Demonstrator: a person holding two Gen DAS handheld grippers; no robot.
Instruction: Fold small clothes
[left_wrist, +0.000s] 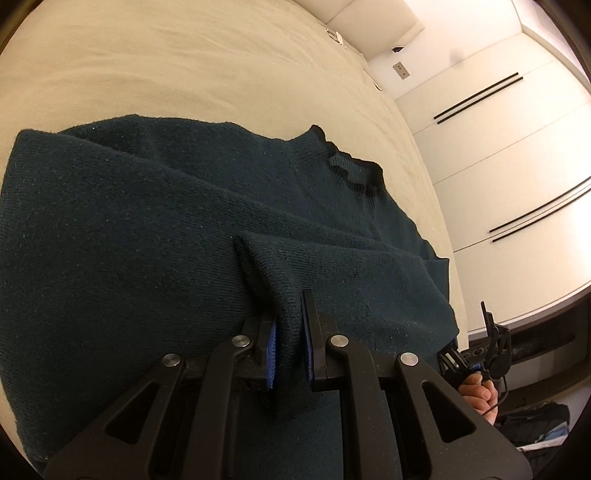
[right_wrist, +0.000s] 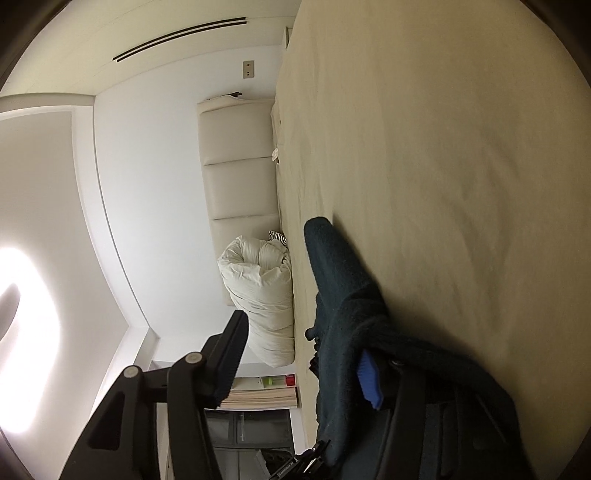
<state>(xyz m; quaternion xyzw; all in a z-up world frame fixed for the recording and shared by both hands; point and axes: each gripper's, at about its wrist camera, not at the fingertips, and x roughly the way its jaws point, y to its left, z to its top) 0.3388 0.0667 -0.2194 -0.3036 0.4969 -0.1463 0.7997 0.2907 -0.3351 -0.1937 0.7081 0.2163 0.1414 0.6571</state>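
- Sweater (left_wrist: 155, 221): dark teal knit, spread across the cream bed (left_wrist: 184, 66); its collar lies toward the far right edge of the mattress.
- My left claw (left_wrist: 289, 350): clenched on a raised fold of the sweater, fabric pinched between the blue pads (left_wrist: 272, 354).
- My right claw (right_wrist: 299, 365): released, jaws wide apart; sweater fabric drapes over one finger's blue pad, the other finger stands clear of it.
- Rolled white duvet (right_wrist: 258, 291): at the padded headboard (right_wrist: 236, 162), apart from the sweater.

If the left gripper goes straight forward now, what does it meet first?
The left gripper is already shut on a fold of the dark sweater; straight ahead it would probably push into more sweater lying on the bed.
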